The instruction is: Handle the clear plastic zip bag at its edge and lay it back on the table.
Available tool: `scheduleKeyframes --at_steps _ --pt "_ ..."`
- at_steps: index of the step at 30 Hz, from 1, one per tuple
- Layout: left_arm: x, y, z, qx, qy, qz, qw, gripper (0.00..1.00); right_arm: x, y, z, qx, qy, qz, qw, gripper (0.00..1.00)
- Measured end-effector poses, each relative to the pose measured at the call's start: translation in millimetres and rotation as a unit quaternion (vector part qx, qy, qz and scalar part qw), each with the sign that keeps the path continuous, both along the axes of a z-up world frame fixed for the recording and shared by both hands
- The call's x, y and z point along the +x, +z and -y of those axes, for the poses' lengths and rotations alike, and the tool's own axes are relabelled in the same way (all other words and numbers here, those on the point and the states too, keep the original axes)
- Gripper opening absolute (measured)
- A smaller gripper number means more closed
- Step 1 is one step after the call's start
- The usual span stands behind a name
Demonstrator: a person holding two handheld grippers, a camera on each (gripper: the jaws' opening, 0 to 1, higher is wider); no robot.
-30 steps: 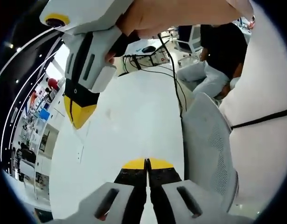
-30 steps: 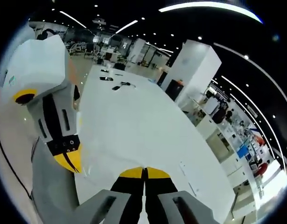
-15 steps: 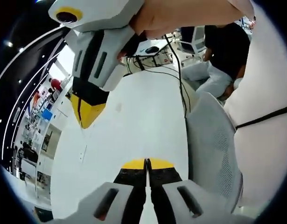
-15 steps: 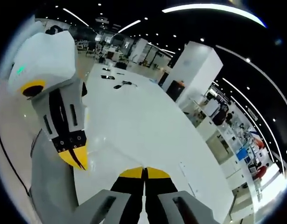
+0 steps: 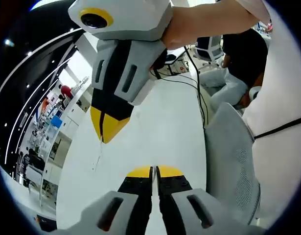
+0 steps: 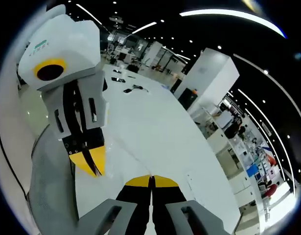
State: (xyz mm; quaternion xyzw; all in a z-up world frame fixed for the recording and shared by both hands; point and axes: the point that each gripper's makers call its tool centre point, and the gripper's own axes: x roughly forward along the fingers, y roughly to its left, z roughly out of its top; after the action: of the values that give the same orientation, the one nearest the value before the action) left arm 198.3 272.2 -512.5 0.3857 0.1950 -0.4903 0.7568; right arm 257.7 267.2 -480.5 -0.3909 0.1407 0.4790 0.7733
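Both jaws are pressed tight together. The left hand-held gripper (image 5: 151, 171) and the right hand-held gripper (image 6: 150, 180) are up above the white surface (image 6: 155, 127), tips near each other. In the left gripper view the right one sits at about 11 o'clock. The zip bag (image 6: 125, 152) is super hard to see. There's just a faint clear edge stretched between the two tips, so both look pinched on it.

Right tongs (image 6: 150, 180), yellow tips pressed together, rise from the bottom edge over a white worktop (image 6: 155, 132). Left tongs (image 6: 91, 163) enter from the left, tips closed and pointing down, holding the barely visible edge of a clear bag (image 6: 122, 152). Small dark items (image 6: 132, 88) lie at the worktop's far end.
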Motion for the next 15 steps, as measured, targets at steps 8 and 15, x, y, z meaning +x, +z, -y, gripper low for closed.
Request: scheduleKeyframes --at_steps 8,15 --pt "5.1 22.5 0.0 -0.016 0.002 0.021 0.9996 0.04 5.2 1.7 1.5 -0.003 0.0 0.002 1.0 0.0" --pt "0.7 38.7 -0.4 -0.042 0.007 0.023 0.9988 0.04 10.5 5.1 6.3 -0.006 -0.003 -0.001 1.0 0.0"
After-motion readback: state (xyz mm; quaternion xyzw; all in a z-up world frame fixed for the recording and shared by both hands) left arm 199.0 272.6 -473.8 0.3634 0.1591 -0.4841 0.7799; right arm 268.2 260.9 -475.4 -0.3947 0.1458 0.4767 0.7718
